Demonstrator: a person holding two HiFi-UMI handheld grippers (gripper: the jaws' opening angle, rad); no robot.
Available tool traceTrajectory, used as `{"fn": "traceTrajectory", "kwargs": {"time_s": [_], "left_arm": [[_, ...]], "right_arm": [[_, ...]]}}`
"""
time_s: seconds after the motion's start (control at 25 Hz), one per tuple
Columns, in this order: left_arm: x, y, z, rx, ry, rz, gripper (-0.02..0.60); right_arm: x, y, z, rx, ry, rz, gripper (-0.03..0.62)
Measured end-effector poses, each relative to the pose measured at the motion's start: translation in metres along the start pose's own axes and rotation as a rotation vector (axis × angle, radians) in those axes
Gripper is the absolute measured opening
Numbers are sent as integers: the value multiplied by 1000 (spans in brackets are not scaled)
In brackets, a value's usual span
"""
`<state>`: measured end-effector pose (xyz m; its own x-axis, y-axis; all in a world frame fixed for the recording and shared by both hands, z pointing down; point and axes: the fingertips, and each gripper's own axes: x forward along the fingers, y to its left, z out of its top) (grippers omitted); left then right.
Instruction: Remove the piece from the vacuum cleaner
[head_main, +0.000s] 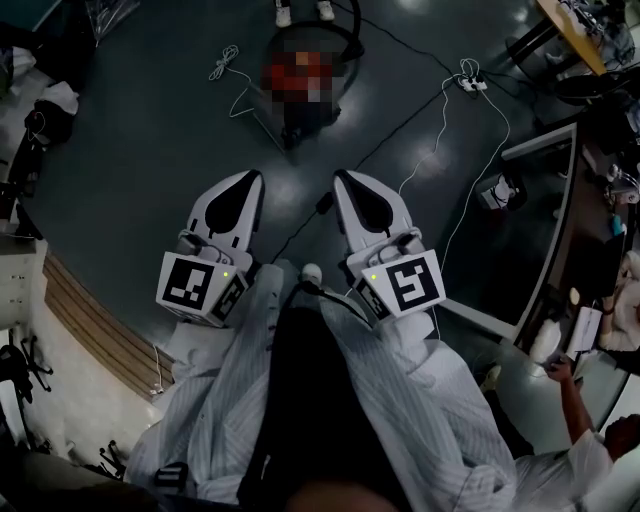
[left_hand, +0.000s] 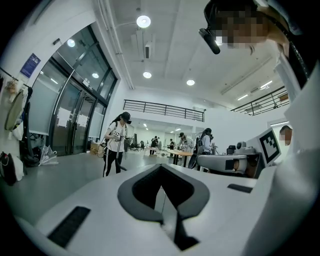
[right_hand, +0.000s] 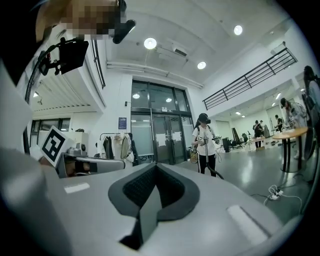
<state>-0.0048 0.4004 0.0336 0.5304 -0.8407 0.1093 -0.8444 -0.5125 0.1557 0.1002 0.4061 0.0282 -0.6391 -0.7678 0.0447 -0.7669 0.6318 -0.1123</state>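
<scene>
**Head view.** We hold the left gripper (head_main: 249, 178) and the right gripper (head_main: 344, 178) side by side close to our body, with the tips pointing forward over the dark floor (head_main: 150, 150). Each pair of jaws comes to a single closed point, with nothing in either.

The vacuum cleaner (head_main: 293, 128) stands on the floor ahead. It is roughly on the line between the two tips and well apart from both. A mosaic patch covers most of its body, and a black hose (head_main: 350, 42) loops around it. We cannot pick out the piece to be removed.

Just beyond the vacuum cleaner are the white shoes (head_main: 283, 15) of someone standing. A white power strip (head_main: 470, 84) with a trailing cable lies on the floor to the right of it.

**Left gripper view.** The jaws are pressed together. The pads meet along one seam and nothing is between them. Past the tips, a standing person (left_hand: 116, 142) in a white top and headset is across the open floor, left of the jaw line. The vacuum cleaner's body is hidden behind the gripper's white shell, which fills the lower frame.

**Right gripper view.** These jaws are likewise closed flat on each other and empty. A person in a white top and headset appears right of the jaw line, far from the tips. They hold an upright tube (right_hand: 206, 150), and the black hose runs from it down towards the floor. The vacuum cleaner's body is again hidden by the gripper's shell.
</scene>
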Motion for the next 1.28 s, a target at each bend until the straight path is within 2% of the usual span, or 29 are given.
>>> {"fn": "traceTrajectory", "kwargs": {"time_s": [0.2, 0.36, 0.64, 0.88, 1.08, 1.28], "left_arm": [[24, 20, -12, -13, 35, 25, 3], [65, 57, -20, -20, 52, 25, 3], [180, 163, -26, 3, 113, -12, 3], [266, 246, -52, -17, 276, -81, 3], [329, 307, -102, -38, 363, -67, 3], [379, 363, -181, -109, 433, 8, 4]], "right_arm": [[26, -21, -15, 44, 42, 16, 0], [75, -50, -27, 43, 68, 25, -1], [216, -133, -43, 48, 99, 3, -2], [335, -205, -67, 66, 146, -38, 0], [413, -267, -126, 75, 215, -48, -2], [487, -333, -231, 50, 357, -65, -2]]}}
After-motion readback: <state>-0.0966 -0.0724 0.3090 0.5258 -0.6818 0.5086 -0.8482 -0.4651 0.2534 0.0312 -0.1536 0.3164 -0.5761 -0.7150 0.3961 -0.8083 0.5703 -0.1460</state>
